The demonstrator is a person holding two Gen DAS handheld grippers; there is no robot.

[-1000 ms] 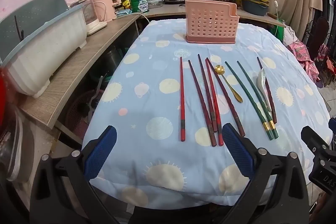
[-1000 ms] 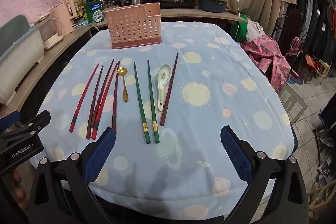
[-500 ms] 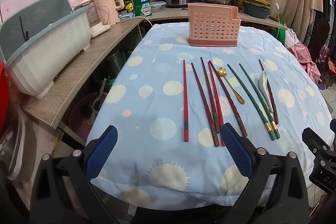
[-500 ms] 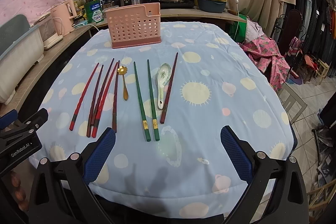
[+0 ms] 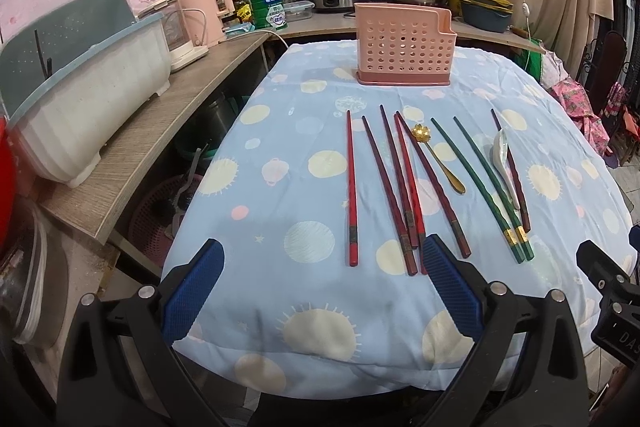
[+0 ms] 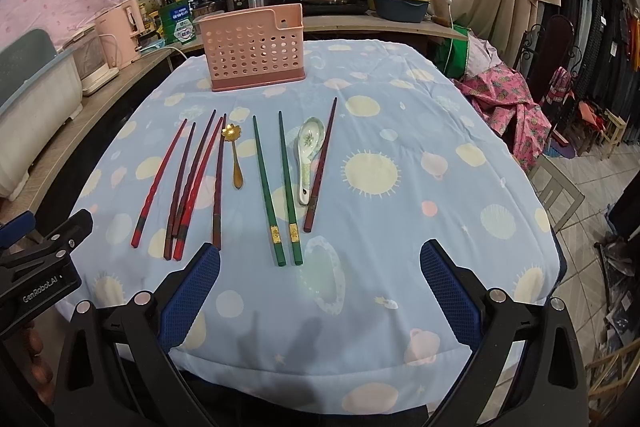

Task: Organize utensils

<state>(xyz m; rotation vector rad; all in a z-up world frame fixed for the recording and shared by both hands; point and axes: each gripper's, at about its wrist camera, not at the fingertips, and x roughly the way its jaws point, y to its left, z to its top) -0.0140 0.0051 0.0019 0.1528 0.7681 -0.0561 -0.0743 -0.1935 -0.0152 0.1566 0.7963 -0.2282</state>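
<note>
1. Left gripper [image 5: 320, 291]: blue-padded jaws are being held wide apart, nothing between them; it is being kept at the bottom centre of the left wrist view, over the near edge of the blue sun-patterned tablecloth [image 5: 280, 155].
2. Right gripper [image 6: 316, 291]: likewise being held wide apart and empty, at the bottom centre of the right wrist view.
3. Pink perforated plastic utensil holder [image 5: 404, 45]: standing upright at upper centre, well beyond the utensils.
4. Red and dark-red lacquered chopsticks [image 5: 404, 187]: lying flat at mid-frame, long axes running away from the jaws toward the holder; thick ends just beside the left gripper's right pad [image 5: 450, 287], so the left hand is judged nearer.
5. Pair of green chopsticks with gold bands [image 6: 276, 187]: lying ahead of the right gripper, same axis.
6. Gold metal spoon [image 6: 234, 155] and white ceramic soup spoon [image 6: 308, 151]: lying among the chopsticks, handles toward the bottom of the frame.
</note>
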